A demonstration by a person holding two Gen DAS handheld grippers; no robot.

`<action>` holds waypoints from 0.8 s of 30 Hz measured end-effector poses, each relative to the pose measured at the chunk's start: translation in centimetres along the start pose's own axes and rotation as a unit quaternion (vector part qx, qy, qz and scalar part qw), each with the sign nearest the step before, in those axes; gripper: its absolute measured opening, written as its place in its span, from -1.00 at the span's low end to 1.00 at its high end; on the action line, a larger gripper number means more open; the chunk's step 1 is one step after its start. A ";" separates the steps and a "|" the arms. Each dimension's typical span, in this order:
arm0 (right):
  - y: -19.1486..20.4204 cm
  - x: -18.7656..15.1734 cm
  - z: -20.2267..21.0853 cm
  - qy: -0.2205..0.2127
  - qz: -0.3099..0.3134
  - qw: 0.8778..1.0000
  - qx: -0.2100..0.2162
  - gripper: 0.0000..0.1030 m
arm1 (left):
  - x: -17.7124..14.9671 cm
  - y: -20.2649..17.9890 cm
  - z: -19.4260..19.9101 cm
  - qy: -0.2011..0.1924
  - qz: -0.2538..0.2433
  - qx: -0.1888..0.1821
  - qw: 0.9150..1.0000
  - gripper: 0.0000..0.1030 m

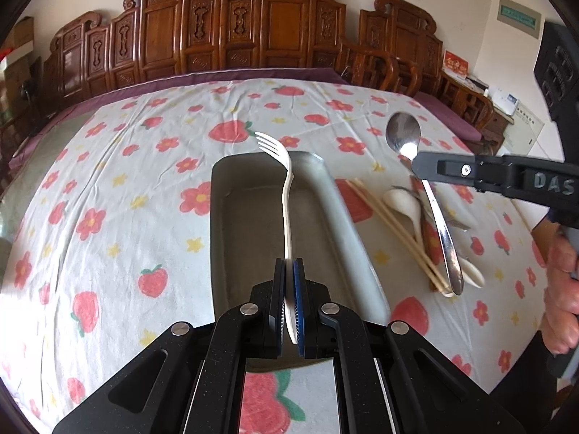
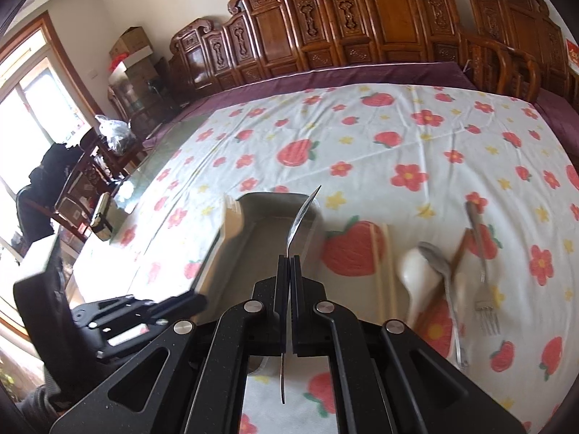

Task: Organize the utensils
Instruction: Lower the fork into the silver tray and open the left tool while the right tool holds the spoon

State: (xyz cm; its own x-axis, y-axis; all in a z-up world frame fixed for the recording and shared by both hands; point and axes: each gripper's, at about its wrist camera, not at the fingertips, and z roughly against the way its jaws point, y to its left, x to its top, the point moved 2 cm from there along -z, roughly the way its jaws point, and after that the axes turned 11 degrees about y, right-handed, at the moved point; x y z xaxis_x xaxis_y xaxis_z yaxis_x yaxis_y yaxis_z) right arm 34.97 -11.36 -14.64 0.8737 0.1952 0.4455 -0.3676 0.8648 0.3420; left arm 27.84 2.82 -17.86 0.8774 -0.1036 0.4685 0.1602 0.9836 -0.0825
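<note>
Left hand-held gripper (image 1: 289, 271) clamps a white fork (image 1: 286, 195) above the grey tray (image 1: 231, 195); right hand-held gripper (image 2: 289, 264) clamps a steel spoon (image 1: 403, 135).

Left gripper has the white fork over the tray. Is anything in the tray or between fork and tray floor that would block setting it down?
Nothing visible does. The left gripper is shut on the white fork, which hangs over the grey tray; the tray floor below looks bare. The right gripper, shut on a metal spoon, is off to the side, beyond the tray's rim.
</note>
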 end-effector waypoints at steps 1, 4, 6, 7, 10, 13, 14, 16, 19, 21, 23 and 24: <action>0.3 0.1 -0.1 0.000 0.002 1.000 0.001 -0.96 | 0.0 0.1 -0.2 0.003 0.001 0.002 1.000 -0.92; 1.3 0.3 -0.7 0.003 0.009 1.000 0.008 -0.96 | -0.2 0.7 -0.5 0.010 0.009 0.006 1.000 -0.90; 1.8 0.3 -1.1 0.006 0.013 1.000 0.011 -0.95 | -0.4 1.1 -0.3 0.007 0.013 0.007 1.000 -0.90; 2.0 0.4 -1.3 0.007 0.014 1.000 0.013 -0.95 | -0.4 1.3 -0.1 0.005 0.014 0.008 1.000 -0.89; 2.5 0.4 -2.2 0.011 0.015 1.000 0.020 -0.95 | -0.7 1.7 0.6 -0.002 0.016 0.012 1.000 -0.89; 2.7 0.4 -3.1 0.016 0.015 0.999 0.025 -0.95 | -1.0 2.3 1.7 -0.015 0.023 0.017 1.000 -0.89; 2.9 0.3 -3.6 0.019 0.014 0.999 0.028 -0.95 | -1.1 2.5 2.2 -0.019 0.024 0.018 0.999 -0.89; 3.0 0.3 -4.2 0.023 0.011 0.999 0.029 -0.95 | -1.3 2.7 2.7 -0.026 0.023 0.023 0.999 -0.89; 3.4 -0.1 -5.6 0.032 0.011 0.999 0.021 -0.95 | -1.6 2.9 3.4 -0.033 0.021 0.030 0.999 -0.89; 3.5 -0.3 -6.3 0.038 0.012 0.999 0.016 -0.95 | -1.7 3.0 3.6 -0.035 0.022 0.028 0.999 -0.89; 3.7 -0.5 -6.8 0.043 0.018 0.999 0.009 -0.95 | -1.8 3.1 3.7 -0.036 0.022 0.028 0.999 -0.89; 3.7 -0.6 -7.0 0.045 0.020 0.999 0.005 -0.95 | -1.8 3.1 3.8 -0.036 0.022 0.029 0.999 -0.89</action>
State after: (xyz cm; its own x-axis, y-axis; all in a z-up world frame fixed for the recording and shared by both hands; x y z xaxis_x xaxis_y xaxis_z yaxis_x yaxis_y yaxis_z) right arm 35.27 -5.02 -19.40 0.8835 0.2709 0.3821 -0.4053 0.8511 0.3337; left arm 25.01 6.59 -15.64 0.8474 -0.0514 0.5284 0.0944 0.9940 -0.0546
